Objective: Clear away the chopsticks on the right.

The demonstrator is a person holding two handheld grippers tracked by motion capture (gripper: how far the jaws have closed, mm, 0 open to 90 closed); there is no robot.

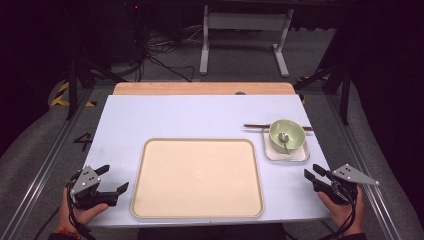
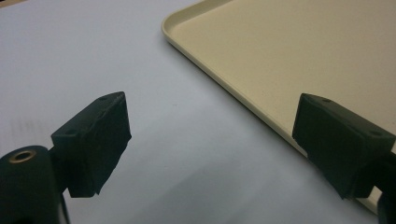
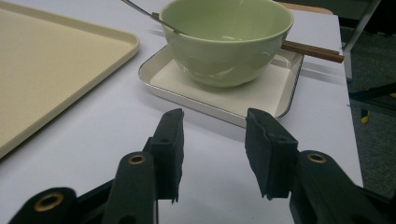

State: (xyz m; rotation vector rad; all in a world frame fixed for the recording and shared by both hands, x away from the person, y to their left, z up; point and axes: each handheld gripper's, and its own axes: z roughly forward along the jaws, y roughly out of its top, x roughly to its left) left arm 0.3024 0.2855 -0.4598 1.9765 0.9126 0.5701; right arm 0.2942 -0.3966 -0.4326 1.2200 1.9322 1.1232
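The tabletop (image 1: 200, 120) was pale lavender-white, with a light wood strip (image 1: 200, 88) along its far edge. The tray (image 1: 150, 200) was plain cream-beige. Right of the tray, the bowl (image 1: 295, 131) was soft green, on a white dish (image 1: 300, 155) with a silvery rim. The chopsticks (image 1: 252, 125) were reddish brown. Both the left gripper (image 1: 114, 178) and right gripper (image 1: 311, 171) were black, each topped by a grey plate.

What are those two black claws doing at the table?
A person holds the left claw beside the big beige plastic tray and the right claw near the pale green ceramic bowl. Both claws are open and hold nothing. The bowl sits on a small white square plate with a metal spoon inside.
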